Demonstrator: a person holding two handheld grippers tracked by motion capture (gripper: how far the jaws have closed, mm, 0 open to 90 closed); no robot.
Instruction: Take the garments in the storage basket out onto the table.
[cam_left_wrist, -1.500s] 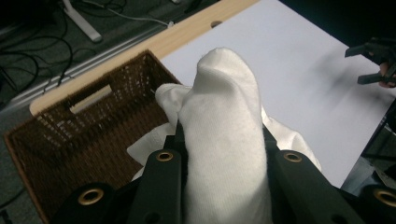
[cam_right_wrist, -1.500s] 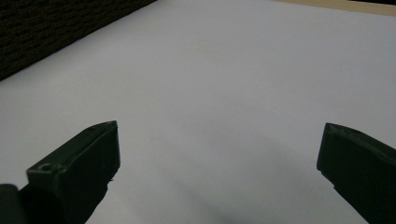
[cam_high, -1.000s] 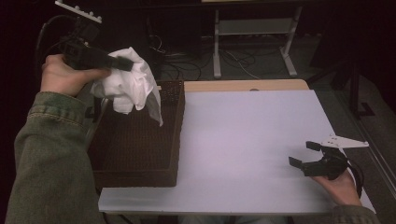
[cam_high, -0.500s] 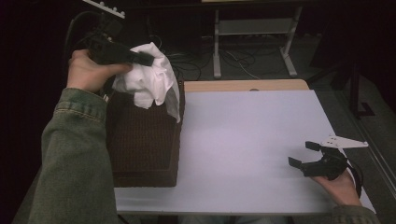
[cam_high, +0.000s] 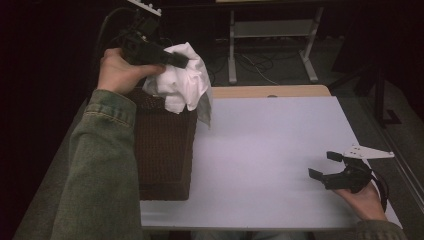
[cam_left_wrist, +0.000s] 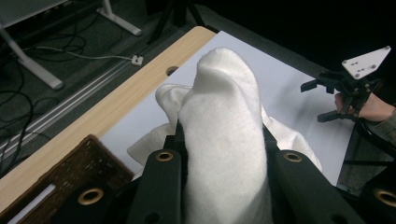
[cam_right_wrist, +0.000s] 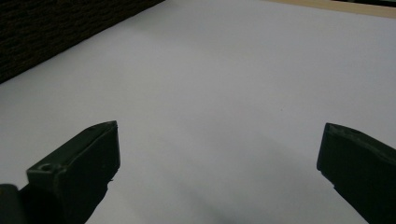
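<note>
Left tongs (cam_high: 177, 59), pinching white cloth (cam_high: 181, 85), now carried from above wicker basket (cam_high: 162, 150) toward bench (cam_high: 280, 150): cloth lifted out, unplaced. Right tongs (cam_high: 326, 165) spread, idle.

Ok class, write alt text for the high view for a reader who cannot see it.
The left tool holds a bunched white cloth above the far end of a dark wicker basket. The right tool rests open on the white table.
</note>
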